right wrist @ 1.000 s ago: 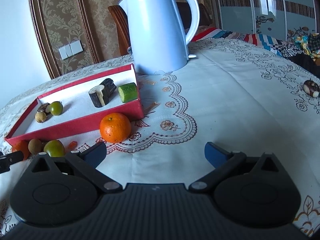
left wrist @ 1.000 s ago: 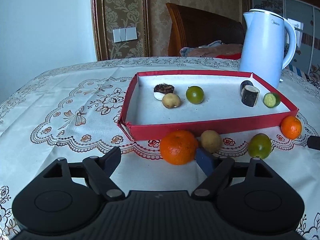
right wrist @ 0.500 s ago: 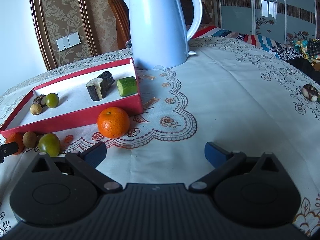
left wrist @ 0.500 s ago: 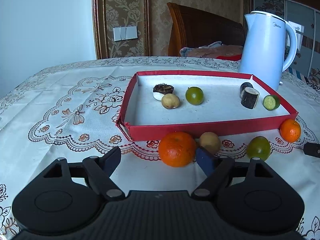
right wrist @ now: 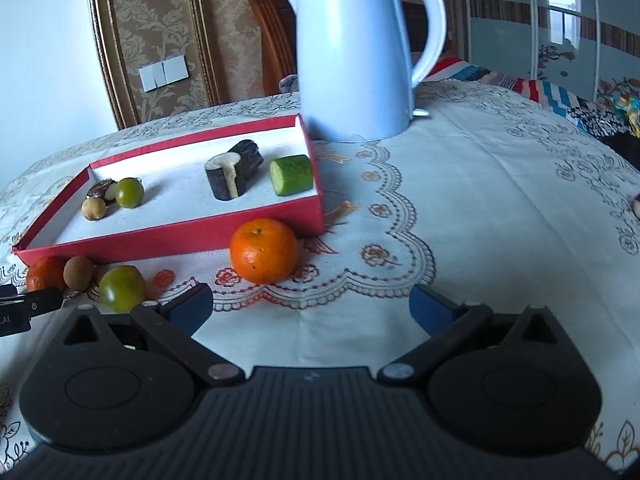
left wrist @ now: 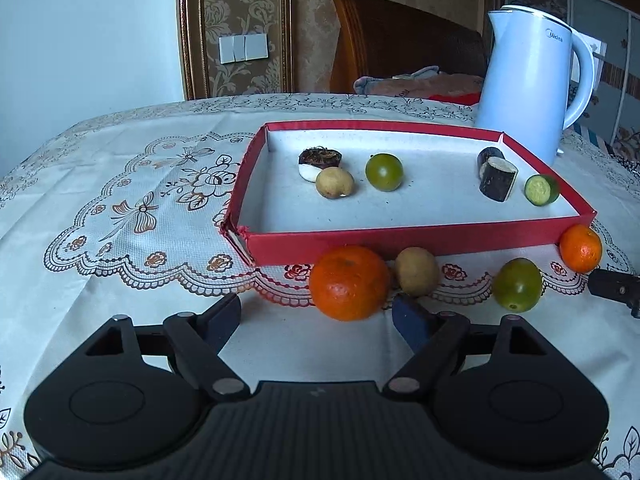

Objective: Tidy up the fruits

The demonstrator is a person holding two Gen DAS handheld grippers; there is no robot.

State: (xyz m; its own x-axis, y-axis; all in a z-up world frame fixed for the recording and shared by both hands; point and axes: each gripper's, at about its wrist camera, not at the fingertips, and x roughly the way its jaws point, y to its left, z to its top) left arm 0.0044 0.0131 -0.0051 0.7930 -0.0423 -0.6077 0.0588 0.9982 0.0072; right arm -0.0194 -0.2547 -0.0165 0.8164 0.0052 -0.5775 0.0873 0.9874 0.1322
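Left gripper (left wrist: 318, 320) spread, right gripper (right wrist: 310, 306) spread, cucumber piece (right wrist: 291, 175) lying lengthwise, cut end perhaps toward the left gripper

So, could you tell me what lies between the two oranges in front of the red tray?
In the left wrist view, a brown fruit and a green fruit lie between the large orange and small orange.

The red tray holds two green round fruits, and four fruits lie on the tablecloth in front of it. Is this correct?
Not quite. The red tray holds only one green round fruit; the other green piece there is a cut cucumber chunk, as the left wrist view shows. Four fruits do lie on the tablecloth in front of it.
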